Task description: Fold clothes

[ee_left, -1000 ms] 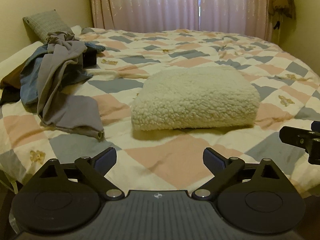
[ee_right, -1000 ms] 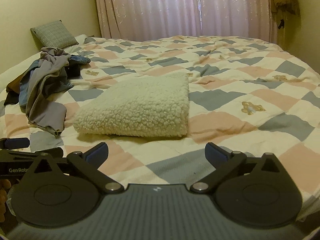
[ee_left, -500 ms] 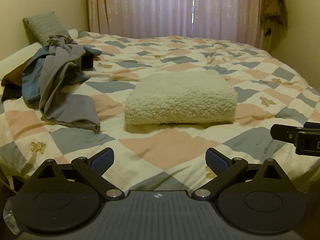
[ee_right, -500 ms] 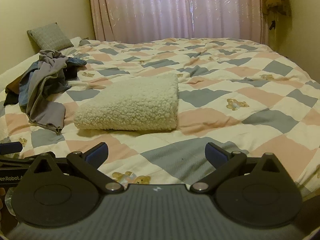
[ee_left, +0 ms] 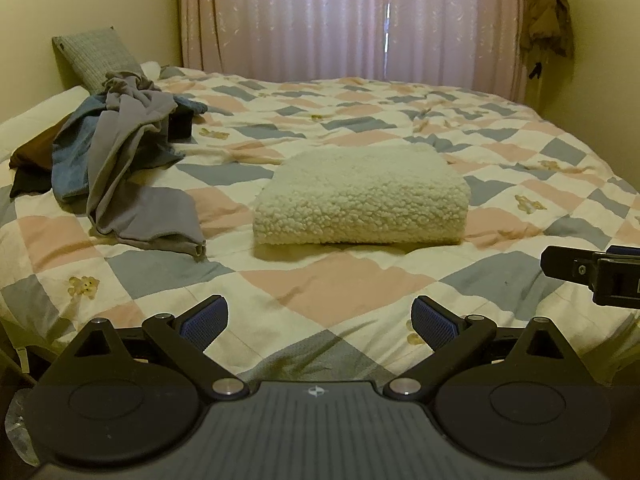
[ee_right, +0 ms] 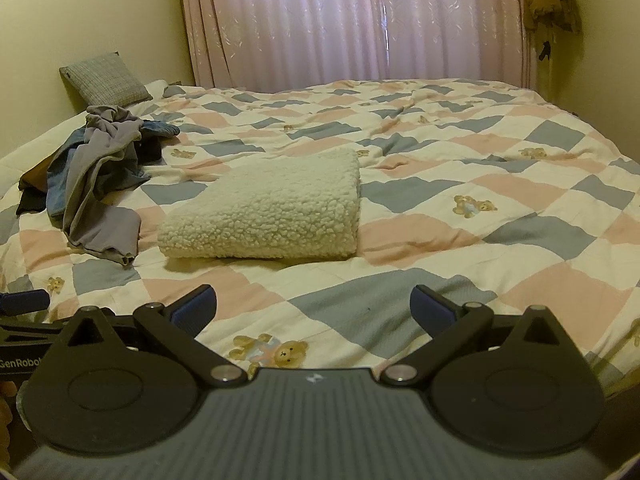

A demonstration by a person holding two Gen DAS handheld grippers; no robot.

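Note:
A cream fleece garment (ee_left: 362, 196) lies folded into a thick rectangle in the middle of the bed; it also shows in the right wrist view (ee_right: 266, 210). A loose heap of grey, blue and brown clothes (ee_left: 116, 160) lies at the bed's left side, also seen in the right wrist view (ee_right: 98, 172). My left gripper (ee_left: 320, 322) is open and empty, back near the bed's front edge. My right gripper (ee_right: 314, 308) is open and empty, also near the front edge. Each gripper's side shows in the other's view.
The bed carries a checked pink, grey and cream quilt (ee_left: 520, 152) with teddy bear prints. A grey cushion (ee_left: 94, 56) leans on the wall at the back left. Pink curtains (ee_left: 352, 20) hang behind. A brown garment (ee_left: 546, 12) hangs at the back right.
Both grippers have drawn back from the folded fleece toward the bed's front edge, so the bed looks farther away. Both stay open. The clothes have not moved.

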